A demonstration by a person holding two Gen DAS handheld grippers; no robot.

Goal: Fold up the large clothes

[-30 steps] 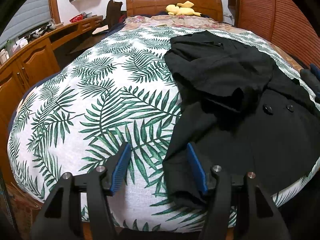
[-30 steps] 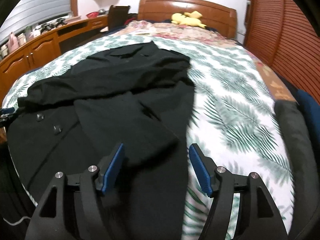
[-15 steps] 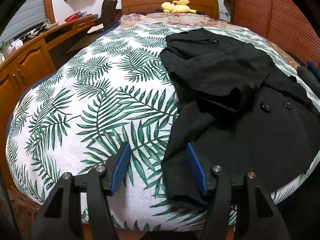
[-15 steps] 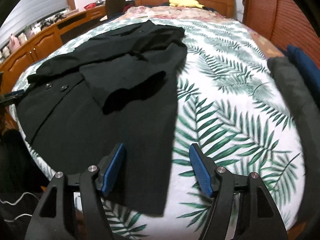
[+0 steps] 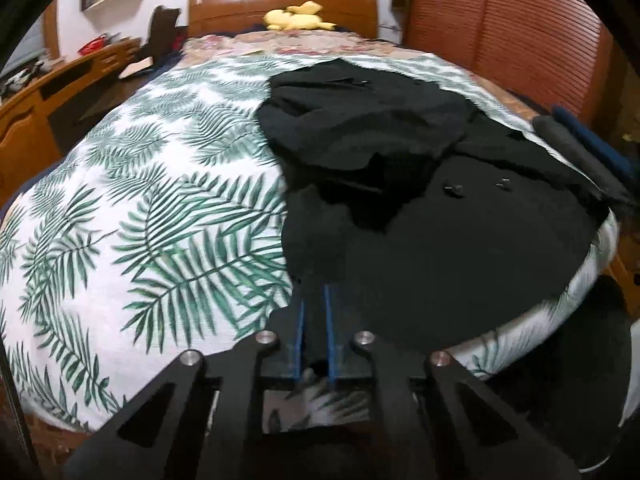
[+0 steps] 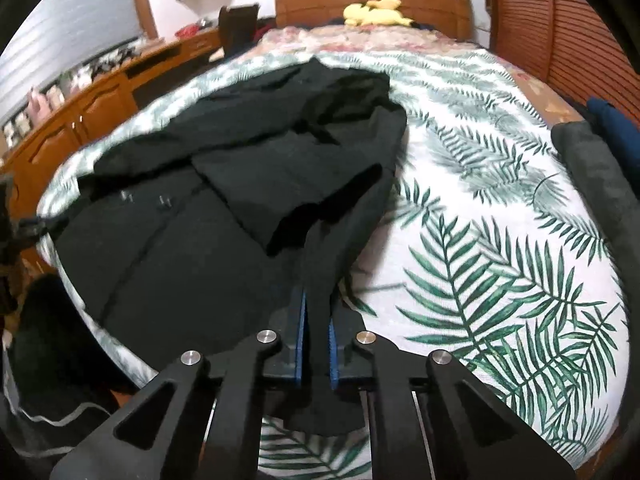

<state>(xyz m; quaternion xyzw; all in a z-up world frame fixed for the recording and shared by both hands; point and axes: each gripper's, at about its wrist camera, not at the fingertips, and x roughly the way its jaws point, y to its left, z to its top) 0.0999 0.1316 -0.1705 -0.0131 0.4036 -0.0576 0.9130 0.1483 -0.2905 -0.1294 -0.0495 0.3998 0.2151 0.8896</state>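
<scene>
A large black coat point(image 5: 420, 208) with two dark buttons lies spread on a bed with a palm-leaf cover point(image 5: 140, 220). In the left wrist view my left gripper point(image 5: 314, 304) is shut on the coat's near hem corner, its blue pads pinching black cloth. The same black coat point(image 6: 224, 208) fills the left half of the right wrist view, sleeves folded over its front. There my right gripper point(image 6: 316, 308) is shut on the coat's other near hem corner, with cloth running up between the blue pads and hanging below them.
A yellow plush toy point(image 5: 298, 16) lies by the wooden headboard point(image 5: 280, 0). A wooden desk with cabinets point(image 6: 88, 112) runs along the left of the bed. Dark folded garments point(image 6: 592, 160) sit at the bed's right edge, beside a slatted wooden wardrobe point(image 5: 500, 40).
Both grippers went from wide open to shut, each now pinching a hem corner of the black coat. The left view has shifted so the coat lies closer to its fingers.
</scene>
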